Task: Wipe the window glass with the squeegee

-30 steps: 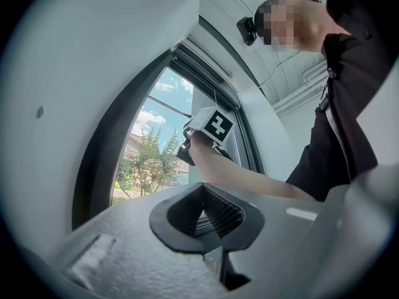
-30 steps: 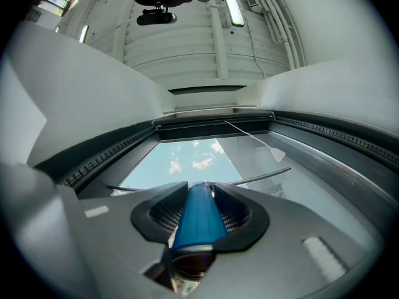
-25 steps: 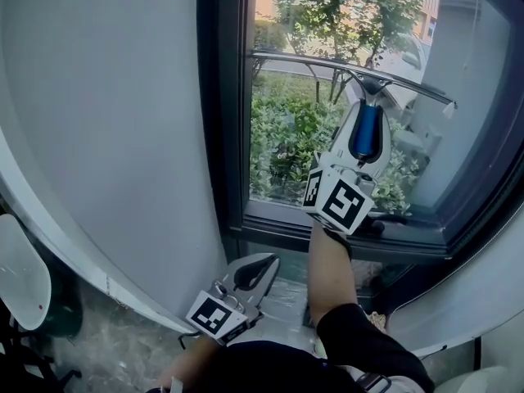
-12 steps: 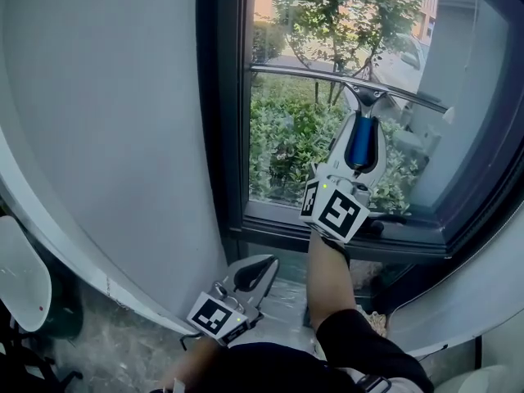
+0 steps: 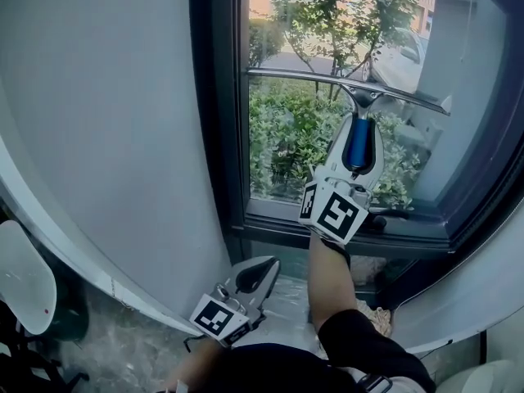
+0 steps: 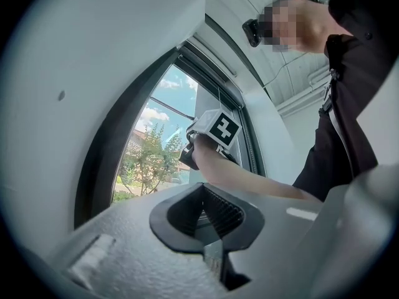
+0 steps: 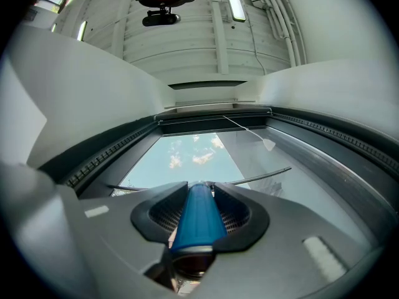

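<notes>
Right claw (image 5: 358, 129) clamps squeegee (image 5: 361, 98): handle (image 5: 359, 146) upright, blade (image 5: 319, 77) crosswise on glass (image 5: 286, 146).

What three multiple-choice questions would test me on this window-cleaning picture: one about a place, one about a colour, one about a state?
1. Where is the squeegee's blade?
A. lying on the sill
B. up across the window glass
C. down on the floor

2. What colour is the squeegee's handle?
A. red
B. yellow
C. blue

3. What state is the left gripper in?
A. shut with nothing in it
B. shut on a cloth
C. wide open

Answers:
1 B: the head view shows the blade spanning the glass, well above the sill.
2 C: the right gripper is clamped on a handle that is plainly blue.
3 A: the left gripper view shows its jaws together with nothing between them.
</notes>
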`<state>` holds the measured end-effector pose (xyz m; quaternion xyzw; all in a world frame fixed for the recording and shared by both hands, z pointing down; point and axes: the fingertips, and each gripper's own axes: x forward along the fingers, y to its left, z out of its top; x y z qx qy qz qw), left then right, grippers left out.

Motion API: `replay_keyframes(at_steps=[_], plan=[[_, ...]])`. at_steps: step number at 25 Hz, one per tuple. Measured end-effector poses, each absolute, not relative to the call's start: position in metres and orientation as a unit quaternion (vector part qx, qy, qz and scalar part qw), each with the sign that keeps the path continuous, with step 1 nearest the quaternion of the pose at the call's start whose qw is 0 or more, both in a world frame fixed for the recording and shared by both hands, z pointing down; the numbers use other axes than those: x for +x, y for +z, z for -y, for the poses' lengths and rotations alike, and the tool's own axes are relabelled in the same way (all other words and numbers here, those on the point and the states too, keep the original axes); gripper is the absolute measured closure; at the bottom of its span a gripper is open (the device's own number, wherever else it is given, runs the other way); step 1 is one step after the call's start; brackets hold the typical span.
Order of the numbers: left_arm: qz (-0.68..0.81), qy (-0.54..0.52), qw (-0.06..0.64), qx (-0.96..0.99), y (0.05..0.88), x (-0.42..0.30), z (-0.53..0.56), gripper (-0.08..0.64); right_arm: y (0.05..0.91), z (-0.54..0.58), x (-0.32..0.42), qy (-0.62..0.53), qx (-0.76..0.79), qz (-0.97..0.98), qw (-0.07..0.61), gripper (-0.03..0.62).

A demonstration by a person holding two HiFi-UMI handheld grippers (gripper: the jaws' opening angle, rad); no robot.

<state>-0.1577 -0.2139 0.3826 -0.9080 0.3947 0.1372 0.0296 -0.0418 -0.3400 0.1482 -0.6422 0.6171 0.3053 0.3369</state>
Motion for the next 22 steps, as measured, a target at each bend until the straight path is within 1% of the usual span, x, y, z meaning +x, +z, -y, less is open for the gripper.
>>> replay_keyframes(at_steps=[22], plan=[[-0.381,0.134,0.008,-0.915,0.396,-0.146,0.218,0.558,0.166,0.337,-0.042,0.302,-0.642,-0.627,0.323,0.46]])
